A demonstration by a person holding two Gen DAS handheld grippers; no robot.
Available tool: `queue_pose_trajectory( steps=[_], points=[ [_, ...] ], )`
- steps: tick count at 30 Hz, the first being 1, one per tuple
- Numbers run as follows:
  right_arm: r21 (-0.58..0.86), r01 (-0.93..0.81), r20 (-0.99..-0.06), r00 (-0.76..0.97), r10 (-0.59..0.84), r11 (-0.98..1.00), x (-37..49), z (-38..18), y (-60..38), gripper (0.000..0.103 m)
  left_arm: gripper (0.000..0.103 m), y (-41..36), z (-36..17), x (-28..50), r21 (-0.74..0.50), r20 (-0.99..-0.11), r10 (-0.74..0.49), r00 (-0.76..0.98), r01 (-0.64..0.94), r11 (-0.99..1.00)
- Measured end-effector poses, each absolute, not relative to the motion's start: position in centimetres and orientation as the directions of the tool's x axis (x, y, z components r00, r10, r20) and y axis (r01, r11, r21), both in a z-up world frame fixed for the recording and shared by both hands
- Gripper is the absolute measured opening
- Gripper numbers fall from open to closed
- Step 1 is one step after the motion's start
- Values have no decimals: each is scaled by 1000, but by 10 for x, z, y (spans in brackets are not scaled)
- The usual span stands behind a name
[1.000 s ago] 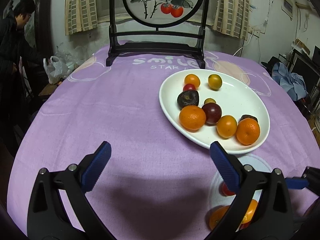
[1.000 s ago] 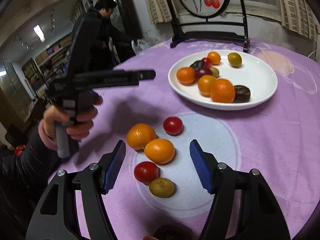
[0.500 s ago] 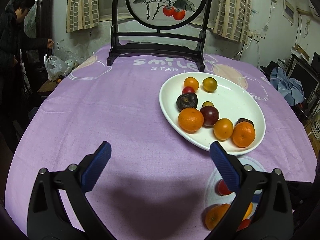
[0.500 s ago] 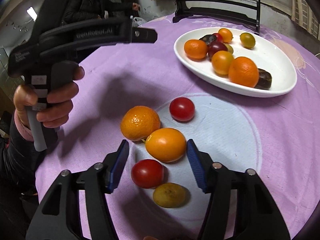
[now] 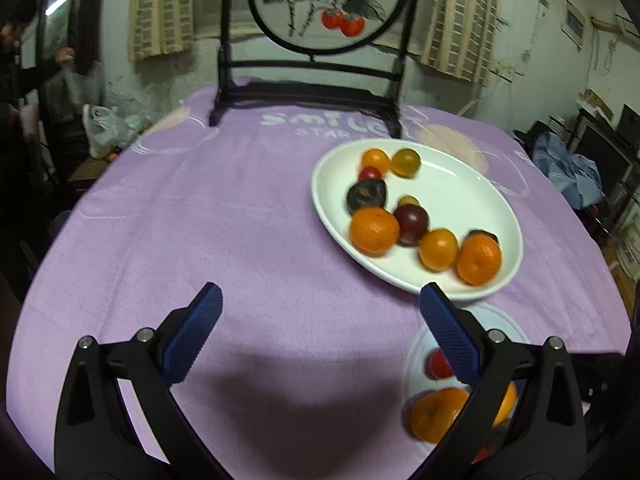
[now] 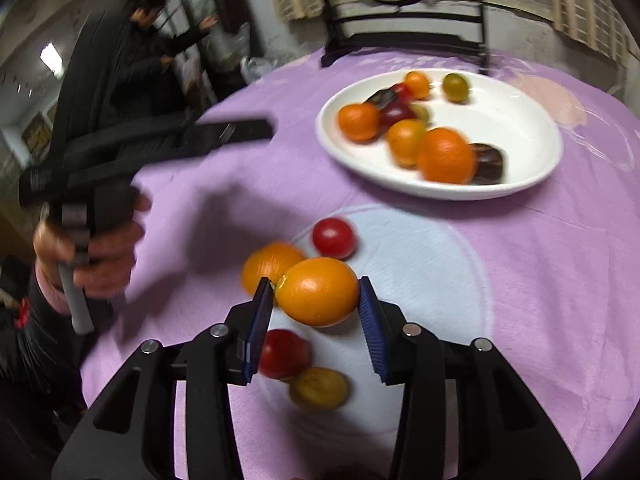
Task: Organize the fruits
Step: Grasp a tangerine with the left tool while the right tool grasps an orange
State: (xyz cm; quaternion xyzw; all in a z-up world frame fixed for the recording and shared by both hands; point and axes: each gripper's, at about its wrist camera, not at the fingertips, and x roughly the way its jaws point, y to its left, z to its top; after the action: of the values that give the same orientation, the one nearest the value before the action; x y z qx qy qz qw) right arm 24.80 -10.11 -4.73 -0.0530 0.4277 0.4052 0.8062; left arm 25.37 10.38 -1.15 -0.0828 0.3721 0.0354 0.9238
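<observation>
My right gripper (image 6: pixel 316 294) is shut on a smooth orange fruit (image 6: pixel 317 291) and holds it over the cloth. Around it lie a tangerine (image 6: pixel 269 263), a red tomato (image 6: pixel 333 238), a second red tomato (image 6: pixel 284 354) and a yellow-brown fruit (image 6: pixel 319 388). A white plate (image 6: pixel 520 120) behind holds several oranges, dark plums and small fruits. My left gripper (image 5: pixel 320 312) is open and empty above the bare purple cloth, left of the plate (image 5: pixel 460 196). The loose tangerine (image 5: pixel 434 414) shows behind its right finger.
A dark wooden screen stand (image 5: pixel 312 92) with a round painted panel stands at the table's far edge. The person's hand with the left gripper handle (image 6: pixel 100 216) is at the left. A person (image 6: pixel 148 40) stands beyond the table's left side.
My right gripper moved forward and down and closed on the smooth orange fruit. My left gripper shifted slightly and stayed open.
</observation>
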Motion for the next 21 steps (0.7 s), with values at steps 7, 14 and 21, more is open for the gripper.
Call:
queue_pose_trajectory(
  steps=[7,14,21],
  points=[
    [356,-547,-697,385,605,758,275,-39,-144,44,99,79,-18,237,-120,-697,-136,704,72,990],
    [375,-518,-697,390,602,769,276,-38,-148,44,73,40,-38,220,-125,-741,-275,613,276,953],
    [366,-519,-698,396,596,773,279,-39,-144,44,68,38,-51,225,-210,-760,-338,555,283,936]
  ],
)
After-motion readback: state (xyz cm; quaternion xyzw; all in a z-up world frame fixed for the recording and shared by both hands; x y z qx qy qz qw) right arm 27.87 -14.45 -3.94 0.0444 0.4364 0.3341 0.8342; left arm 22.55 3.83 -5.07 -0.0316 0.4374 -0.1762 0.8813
